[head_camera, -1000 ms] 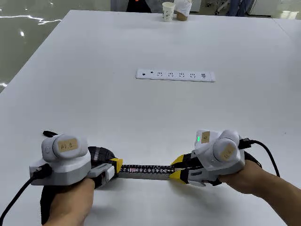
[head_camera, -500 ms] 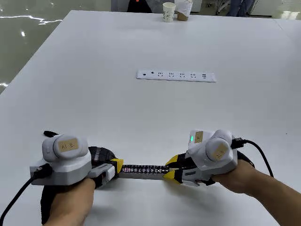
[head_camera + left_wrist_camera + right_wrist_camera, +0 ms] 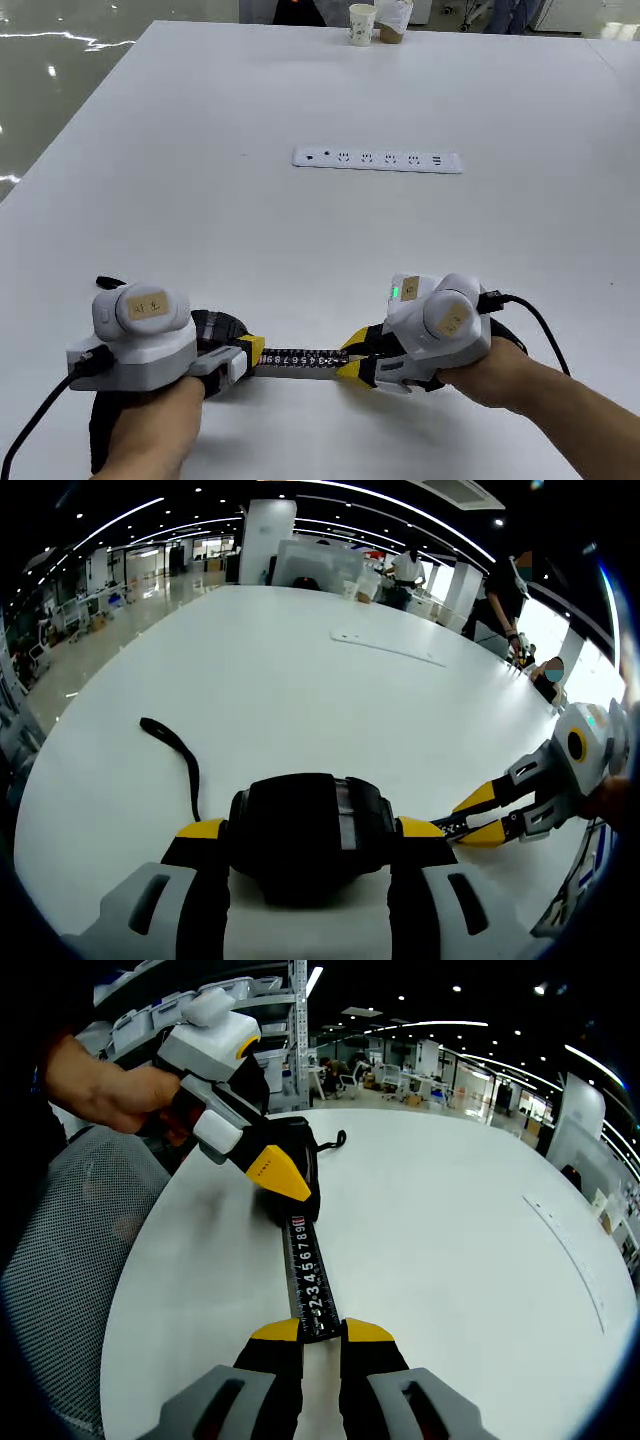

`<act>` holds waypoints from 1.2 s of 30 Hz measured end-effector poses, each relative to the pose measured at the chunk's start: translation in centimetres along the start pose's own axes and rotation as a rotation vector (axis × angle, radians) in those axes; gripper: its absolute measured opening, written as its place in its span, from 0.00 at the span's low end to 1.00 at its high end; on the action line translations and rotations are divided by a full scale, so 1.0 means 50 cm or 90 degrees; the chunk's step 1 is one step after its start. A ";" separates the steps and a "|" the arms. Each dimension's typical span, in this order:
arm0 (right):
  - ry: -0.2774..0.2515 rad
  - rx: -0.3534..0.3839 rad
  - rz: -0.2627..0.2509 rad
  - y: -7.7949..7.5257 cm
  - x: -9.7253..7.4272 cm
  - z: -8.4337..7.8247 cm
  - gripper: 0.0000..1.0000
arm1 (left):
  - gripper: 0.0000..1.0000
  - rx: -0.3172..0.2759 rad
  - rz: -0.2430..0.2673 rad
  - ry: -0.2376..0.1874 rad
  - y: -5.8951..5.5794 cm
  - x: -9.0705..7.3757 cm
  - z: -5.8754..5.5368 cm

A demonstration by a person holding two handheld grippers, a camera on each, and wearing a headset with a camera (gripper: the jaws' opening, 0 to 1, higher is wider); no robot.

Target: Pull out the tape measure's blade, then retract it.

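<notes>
Work surface: white table [image 3: 300,230].

Left gripper [image 3: 310,828]: the jaws are clamped on the black tape measure case [image 3: 310,832], one yellow tip on each side of the housing. The case sits low at the near edge of the table, at the person's left. A black wrist strap [image 3: 175,750] trails from the case and lies curled on the table top.

Right gripper [image 3: 320,1332]: the yellow tips are pressed together on the free end of the blade [image 3: 305,1275], pinching it. The blade is part-way out of the case and runs straight between the two grippers, just above the table, with printed numerals legible in the right gripper view.

Other items: a white power strip [image 3: 378,159] lies flat mid-table, well apart from the grippers. A paper cup [image 3: 362,24] stands at the far edge.
</notes>
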State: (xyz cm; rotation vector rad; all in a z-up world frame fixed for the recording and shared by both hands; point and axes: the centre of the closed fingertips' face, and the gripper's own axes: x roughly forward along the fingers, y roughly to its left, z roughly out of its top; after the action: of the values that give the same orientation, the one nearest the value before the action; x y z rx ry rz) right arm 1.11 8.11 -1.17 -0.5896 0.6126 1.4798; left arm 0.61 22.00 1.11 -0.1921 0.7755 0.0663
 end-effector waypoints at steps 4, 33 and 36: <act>0.000 -0.002 0.002 0.001 0.006 0.006 0.10 | 0.59 -0.001 -0.001 0.001 0.000 0.000 0.000; -0.003 -0.030 0.028 0.015 0.056 0.055 0.10 | 0.59 -0.005 -0.005 0.005 0.000 -0.001 0.000; -0.001 -0.035 0.030 0.016 0.063 0.058 0.10 | 0.59 -0.005 -0.005 0.006 0.000 -0.001 0.000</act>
State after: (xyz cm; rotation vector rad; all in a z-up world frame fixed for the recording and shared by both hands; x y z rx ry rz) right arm 0.36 12.39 -1.25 -0.6200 0.5900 1.5458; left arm 0.56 22.02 1.13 -0.2027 0.7834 0.0614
